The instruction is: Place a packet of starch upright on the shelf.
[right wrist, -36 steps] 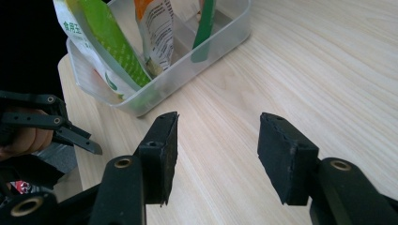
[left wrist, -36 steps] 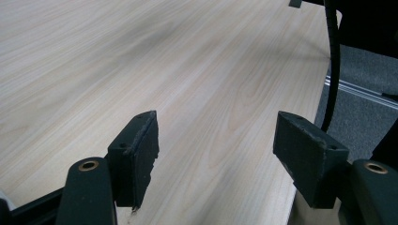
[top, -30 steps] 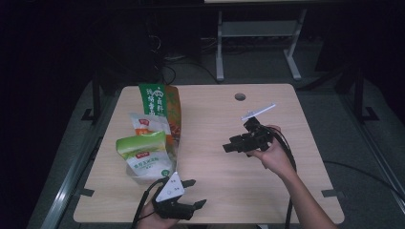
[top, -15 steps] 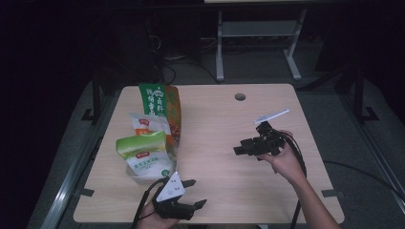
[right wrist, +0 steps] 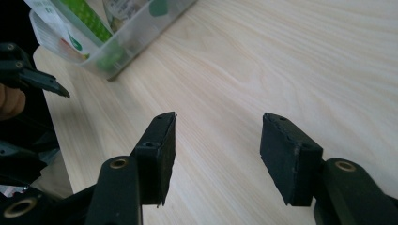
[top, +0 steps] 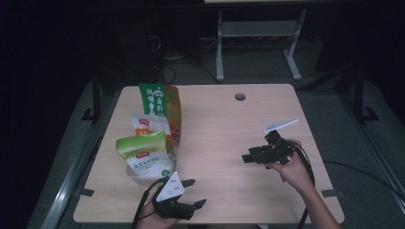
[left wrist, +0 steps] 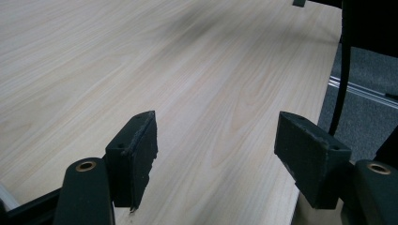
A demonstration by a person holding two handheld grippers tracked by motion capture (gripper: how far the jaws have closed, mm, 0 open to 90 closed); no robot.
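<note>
Here both grippers, left gripper (top: 191, 193) and right gripper (top: 249, 157), hang empty, jaws apart, right aimed left toward the clear bin (top: 143, 175) of snack bags (top: 143, 155), presumably for picking.

A clear plastic bin (top: 143, 177) sits at the table's left, its near end close to the near edge. Standing in it, near to far: a green-topped white pouch (top: 143, 155), a smaller white-and-orange packet (top: 149, 124), and a tall green-and-orange bag (top: 160, 106), upright.

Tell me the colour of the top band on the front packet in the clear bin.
Light green, over a white body, on the front packet; the high view shows it best.
</note>
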